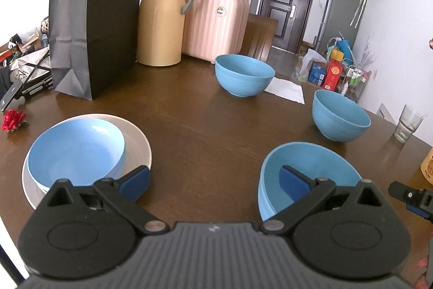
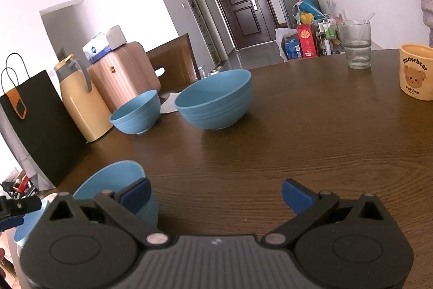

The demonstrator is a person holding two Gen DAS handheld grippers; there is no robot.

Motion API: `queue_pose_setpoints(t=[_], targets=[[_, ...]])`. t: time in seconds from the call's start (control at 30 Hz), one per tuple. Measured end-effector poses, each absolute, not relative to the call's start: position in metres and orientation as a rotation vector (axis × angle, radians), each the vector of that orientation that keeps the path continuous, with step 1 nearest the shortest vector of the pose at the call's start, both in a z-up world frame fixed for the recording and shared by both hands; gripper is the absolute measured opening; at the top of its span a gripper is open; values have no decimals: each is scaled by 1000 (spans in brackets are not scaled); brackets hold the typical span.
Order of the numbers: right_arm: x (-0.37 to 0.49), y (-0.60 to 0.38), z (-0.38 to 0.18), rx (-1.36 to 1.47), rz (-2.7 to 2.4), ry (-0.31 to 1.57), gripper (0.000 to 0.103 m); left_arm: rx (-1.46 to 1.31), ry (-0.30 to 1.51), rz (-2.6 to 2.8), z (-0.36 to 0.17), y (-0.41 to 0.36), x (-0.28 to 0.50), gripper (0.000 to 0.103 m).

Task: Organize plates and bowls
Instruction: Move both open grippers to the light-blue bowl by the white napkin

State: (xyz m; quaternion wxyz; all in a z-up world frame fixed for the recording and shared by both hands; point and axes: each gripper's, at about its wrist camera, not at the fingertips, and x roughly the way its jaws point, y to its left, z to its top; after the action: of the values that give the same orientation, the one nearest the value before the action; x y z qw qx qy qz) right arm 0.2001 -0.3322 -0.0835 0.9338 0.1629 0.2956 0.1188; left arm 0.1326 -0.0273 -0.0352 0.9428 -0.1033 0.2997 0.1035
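Observation:
On the brown table [image 1: 189, 121], a shallow blue plate [image 1: 75, 153] lies on a white plate [image 1: 139, 145] at the near left. Three blue bowls stand to the right: a far one [image 1: 243, 75], a middle one [image 1: 339, 115] and a near one [image 1: 319, 161]. My left gripper [image 1: 213, 172] is open; its right finger overlaps the near bowl's inside, and contact cannot be told. In the right wrist view the near bowl [image 2: 108, 180] looks tilted, beside the left finger of my open right gripper [image 2: 216, 184]. The middle bowl [image 2: 216, 102] and far bowl [image 2: 135, 113] stand ahead.
A black paper bag [image 1: 92, 26], a tan jug [image 1: 162, 18] and a pink case [image 1: 216, 20] line the back. A white napkin [image 1: 286, 90] lies behind the bowls. A glass with a straw [image 2: 356, 45] and a yellow bear mug [image 2: 415, 72] stand at the right.

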Motion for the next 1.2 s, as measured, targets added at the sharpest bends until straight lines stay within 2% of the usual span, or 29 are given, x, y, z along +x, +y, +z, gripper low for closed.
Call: queue_pose_setpoints(t=[0.83,1.2], targets=[[208,-331,-91,326,229,624,103,-175,657,181,-17,-26,137,103],[219,-324,-48,294,226,595,103,-143,690,134,9,-36,165,103]])
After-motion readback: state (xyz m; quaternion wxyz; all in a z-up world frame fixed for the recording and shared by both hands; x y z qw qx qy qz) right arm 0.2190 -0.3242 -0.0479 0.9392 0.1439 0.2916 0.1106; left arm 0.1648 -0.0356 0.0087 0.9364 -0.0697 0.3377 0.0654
